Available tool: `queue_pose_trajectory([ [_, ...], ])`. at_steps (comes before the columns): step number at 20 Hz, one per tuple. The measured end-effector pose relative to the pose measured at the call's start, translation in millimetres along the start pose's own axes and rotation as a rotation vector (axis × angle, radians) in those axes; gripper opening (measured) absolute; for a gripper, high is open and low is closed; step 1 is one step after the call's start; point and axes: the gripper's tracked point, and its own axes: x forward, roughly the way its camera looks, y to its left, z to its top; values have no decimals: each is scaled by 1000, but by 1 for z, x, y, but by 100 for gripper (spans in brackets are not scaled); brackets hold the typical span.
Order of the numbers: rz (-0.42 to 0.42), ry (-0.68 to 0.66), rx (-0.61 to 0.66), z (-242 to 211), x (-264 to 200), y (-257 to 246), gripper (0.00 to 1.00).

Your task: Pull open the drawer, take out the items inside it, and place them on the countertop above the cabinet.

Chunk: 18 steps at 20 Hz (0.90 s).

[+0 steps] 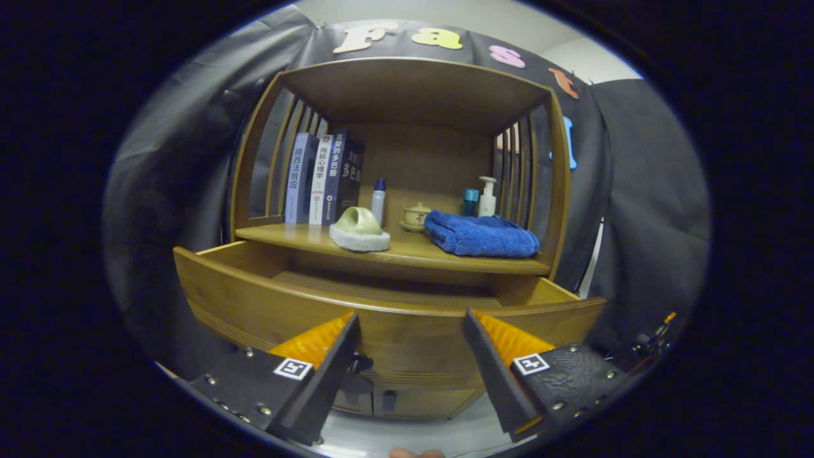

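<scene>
Fingers (410, 318) of your gripper (410, 356) stand spread, holding nothing, just before the pulled-out drawer (381, 318). Its floor looks bare from here; the front corners are hidden. Beyond, on the countertop (407, 254), sit a green ceramic piece (358, 221) on a white pad, likely fragile, and a soft blue towel (480, 235): take its thick fold. Books (321, 178) at the back left carry Chinese spine titles.
</scene>
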Motion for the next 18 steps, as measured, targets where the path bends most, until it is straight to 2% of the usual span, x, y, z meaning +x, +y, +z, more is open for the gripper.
queue_pose_trajectory([
  [18, -4, 7, -13, 3, 42, 3, 99],
])
